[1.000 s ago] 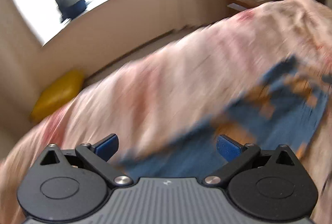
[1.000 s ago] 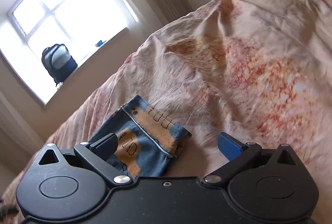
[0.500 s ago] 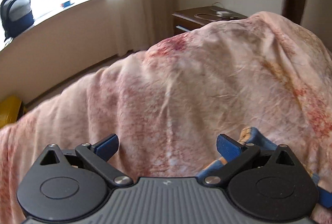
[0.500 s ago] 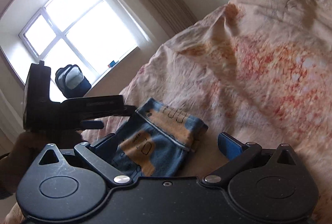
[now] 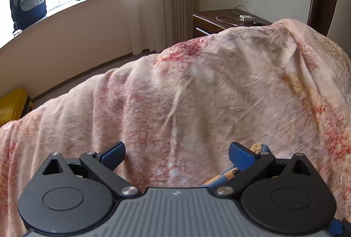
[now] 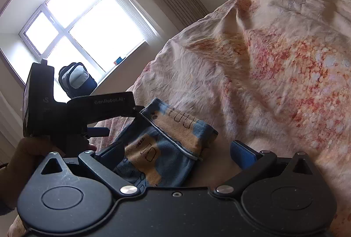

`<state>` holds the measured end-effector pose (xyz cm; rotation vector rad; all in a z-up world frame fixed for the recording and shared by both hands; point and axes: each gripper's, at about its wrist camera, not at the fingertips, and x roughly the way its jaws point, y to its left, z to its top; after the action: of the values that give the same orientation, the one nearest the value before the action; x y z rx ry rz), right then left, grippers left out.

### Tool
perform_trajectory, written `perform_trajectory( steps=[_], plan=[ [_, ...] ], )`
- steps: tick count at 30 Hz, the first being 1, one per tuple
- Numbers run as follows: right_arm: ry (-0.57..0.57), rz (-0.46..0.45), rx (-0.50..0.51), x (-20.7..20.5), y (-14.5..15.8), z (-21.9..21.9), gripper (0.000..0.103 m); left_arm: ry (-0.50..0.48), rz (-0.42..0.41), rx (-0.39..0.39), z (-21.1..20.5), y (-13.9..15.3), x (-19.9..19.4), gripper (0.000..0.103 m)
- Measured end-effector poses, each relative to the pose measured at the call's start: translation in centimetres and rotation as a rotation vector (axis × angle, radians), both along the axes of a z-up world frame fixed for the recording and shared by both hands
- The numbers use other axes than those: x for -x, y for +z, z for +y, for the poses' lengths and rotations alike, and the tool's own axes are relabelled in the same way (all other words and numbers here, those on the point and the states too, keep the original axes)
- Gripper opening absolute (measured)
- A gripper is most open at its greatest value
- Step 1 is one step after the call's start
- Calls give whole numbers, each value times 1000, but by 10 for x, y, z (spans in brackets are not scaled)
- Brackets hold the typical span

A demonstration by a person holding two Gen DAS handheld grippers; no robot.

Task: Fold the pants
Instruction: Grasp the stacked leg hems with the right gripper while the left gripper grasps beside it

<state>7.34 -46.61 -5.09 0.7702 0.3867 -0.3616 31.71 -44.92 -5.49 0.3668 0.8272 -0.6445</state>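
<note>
Starting at the left of the left wrist view: spread wide on the left gripper [image 5: 176,152], clamping nothing, aimed over bare bedspread [image 5: 197,94]. Catching only a sliver of the pants [image 5: 257,147] low and right of centre, tucked behind the right-hand finger. Switching to the right wrist view, from the left edge: wrapped round the handle with a hand [image 6: 19,155], hovering that same gripper right at the upper left corner of the pants [image 6: 166,149], touching or just clear, cannot tell. Lying low and centre as a small folded blue-and-orange bundle, zip edge on top. Gaping wide on the right gripper [image 6: 177,151] too, straddling the bundle's near end, holding nothing. Looks close to done, judging by that compact shape. Risks from here: snagging the top layer with a finger on the way out and flipping the fold open; dragging the bundle over the wrinkled spread to the right and skewing it; pinching bedspread along with cloth if closing for a last tidy. Best lifted straight off, slowly.
</note>
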Motion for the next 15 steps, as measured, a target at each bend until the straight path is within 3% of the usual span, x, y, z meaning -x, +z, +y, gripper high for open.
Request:
perform_trajectory(
  steps=[4, 10, 13, 15],
  plan=[
    [6, -6, -23, 1, 0, -3, 103, -56, 24, 0, -5, 3, 1, 103],
    [25, -2, -16, -2, 1, 0, 99, -39, -13, -113, -23, -14, -9, 103],
    [10, -1, -27, -3, -1, -4, 88, -28, -17, -127, -26, -14, -10, 103],
    [-17, -18, -67, 1, -3, -11, 73, -14, -24, -128, -28, -7, -9, 103]
  ],
)
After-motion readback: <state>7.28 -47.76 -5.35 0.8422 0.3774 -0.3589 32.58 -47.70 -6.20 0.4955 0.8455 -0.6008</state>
